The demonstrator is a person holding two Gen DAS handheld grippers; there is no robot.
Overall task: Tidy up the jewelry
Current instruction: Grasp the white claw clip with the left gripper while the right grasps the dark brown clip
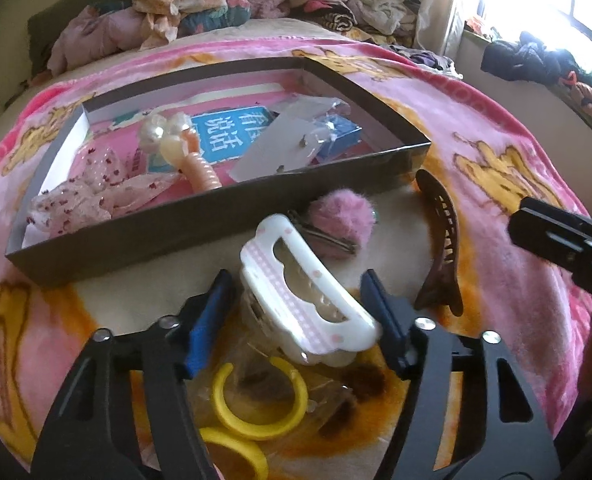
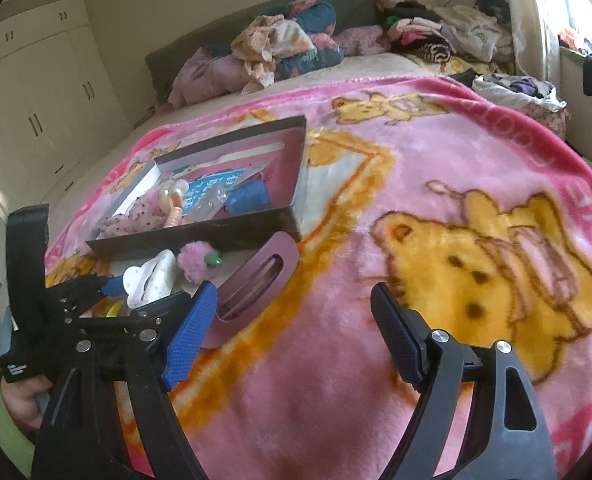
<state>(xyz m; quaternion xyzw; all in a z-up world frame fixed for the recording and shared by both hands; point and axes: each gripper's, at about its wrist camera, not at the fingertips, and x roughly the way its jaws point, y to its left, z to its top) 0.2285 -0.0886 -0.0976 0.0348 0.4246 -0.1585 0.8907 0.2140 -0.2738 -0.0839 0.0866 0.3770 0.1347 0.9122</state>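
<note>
Straddling glossy scalloped white plastic clip [image 1: 307,304]

left gripper [image 1: 296,300]: two black angular plastic arms with triangular cut-outs, round silver screw heads at the pivots, and ribbed blue pads on the inner faces of the fingers [image 1: 208,320]. right gripper [image 2: 294,322]: the same black frame, silver screws and ribbed blue pads. in the right wrist view the left gripper's black handle carries a small white marking, too small to read.
</note>
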